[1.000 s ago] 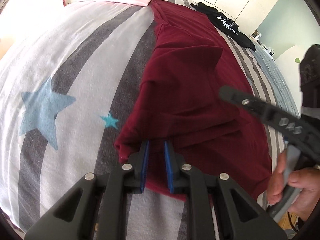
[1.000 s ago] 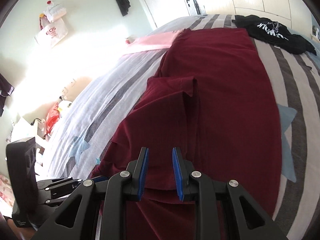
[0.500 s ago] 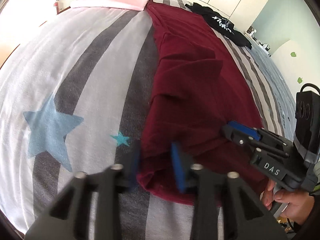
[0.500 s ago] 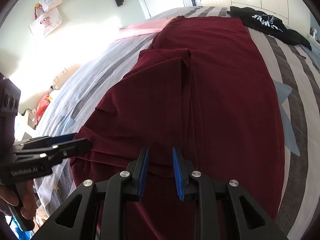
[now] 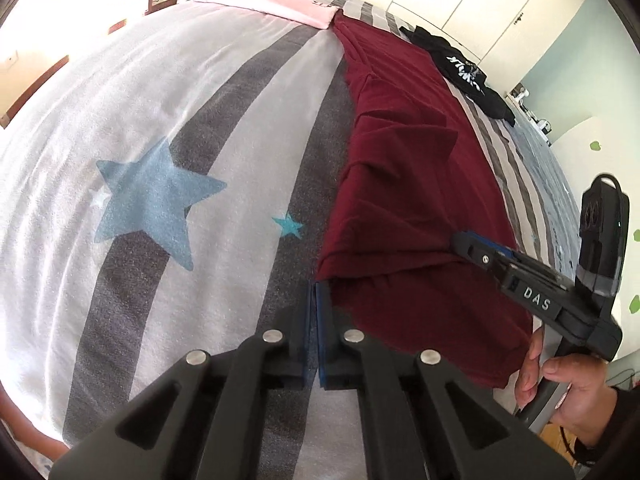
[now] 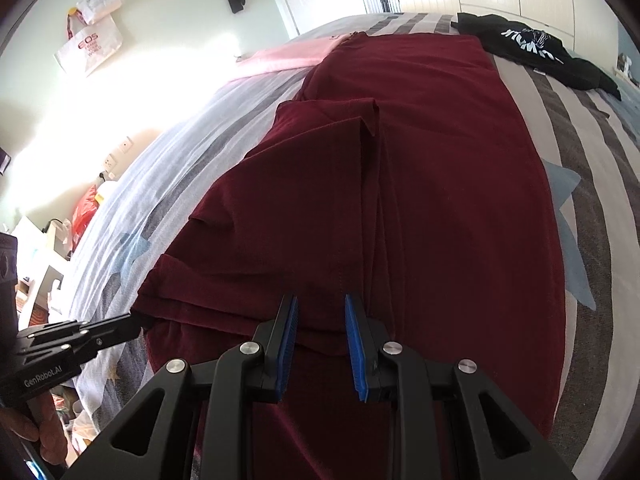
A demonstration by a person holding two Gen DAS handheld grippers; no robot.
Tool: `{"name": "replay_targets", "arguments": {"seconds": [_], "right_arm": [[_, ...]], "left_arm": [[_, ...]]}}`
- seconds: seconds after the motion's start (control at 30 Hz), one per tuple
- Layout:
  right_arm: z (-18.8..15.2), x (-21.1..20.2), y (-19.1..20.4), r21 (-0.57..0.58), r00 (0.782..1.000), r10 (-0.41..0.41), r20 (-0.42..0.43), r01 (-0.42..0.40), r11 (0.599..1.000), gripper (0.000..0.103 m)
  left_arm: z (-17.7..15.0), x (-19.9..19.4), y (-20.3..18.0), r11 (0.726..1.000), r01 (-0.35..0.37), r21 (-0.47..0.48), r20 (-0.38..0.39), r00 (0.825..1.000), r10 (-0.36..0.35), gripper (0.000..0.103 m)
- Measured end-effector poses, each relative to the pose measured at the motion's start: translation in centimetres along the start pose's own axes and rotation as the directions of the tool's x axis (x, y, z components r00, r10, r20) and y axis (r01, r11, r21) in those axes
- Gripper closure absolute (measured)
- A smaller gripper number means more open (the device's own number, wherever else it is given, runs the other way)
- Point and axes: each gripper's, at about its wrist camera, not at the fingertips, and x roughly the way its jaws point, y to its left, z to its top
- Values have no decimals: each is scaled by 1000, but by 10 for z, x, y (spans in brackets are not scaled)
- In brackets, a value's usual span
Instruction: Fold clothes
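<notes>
Both grippers at the near hem of a long dark-red garment (image 6: 420,184) on a striped bed

The maroon cloth runs lengthwise from lower centre to the top of the frame over the grey-and-white star-print bedcover (image 5: 168,128). The left gripper (image 5: 316,300), jaws just closed to nearly shut, pinches the hem's near-left corner. The right gripper (image 6: 320,328) stands part-open over the hem's middle; a grip cannot be confirmed. The left is nearer the edge, so the fold likely travels away, along that axis.
</notes>
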Motion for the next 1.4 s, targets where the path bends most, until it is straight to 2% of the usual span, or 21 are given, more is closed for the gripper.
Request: {"name": "replay_targets", "arguments": {"seconds": [0.07,0.27,0.37,0.47,0.7,0.73,0.77,0.8,0.97,1.17,1.3,1.4], "right_arm": [[3,-4,-2,12,1000,-4,13,3,1000,81],[14,-9,-7,37,999,-6,50,4,999,81],[18,-6,-7,36,998,-3,56,1,999,81],[22,-2,-7,38,998,2,57,-4,999,81],[43,-1,1,18,994,28,102,-30,999,81],[49,0,3,13,993,34,109,-36,999,81],[55,2,4,9,992,42,115,-43,999,81],[62,4,6,5,991,51,123,-52,999,81],[100,28,17,-29,988,96,124,-93,995,81],[119,82,10,-35,1000,30,-4,-31,999,81],[126,97,-2,-14,999,34,-5,-34,999,82],[128,96,-6,-10,999,32,12,-32,999,83]], "left_arm": [[7,0,0,1000,12,-7,6,1000,-12,93],[12,-13,-14,998,38,50,45,998,-40,86],[13,-11,-20,998,43,44,62,997,-45,80],[23,5,-29,997,57,42,44,997,-59,80],[49,33,-49,994,74,82,63,995,-80,80],[50,37,-49,993,67,97,56,996,-73,81],[51,40,-49,992,58,111,47,997,-64,92],[49,43,-49,992,44,119,30,998,-48,98],[32,37,-39,994,47,98,3,999,-48,99],[7,24,-32,997,36,71,-27,999,-34,99],[-11,21,-29,998,26,64,-64,998,-22,103],[-13,5,-24,999,25,40,-58,998,-23,103]]}}
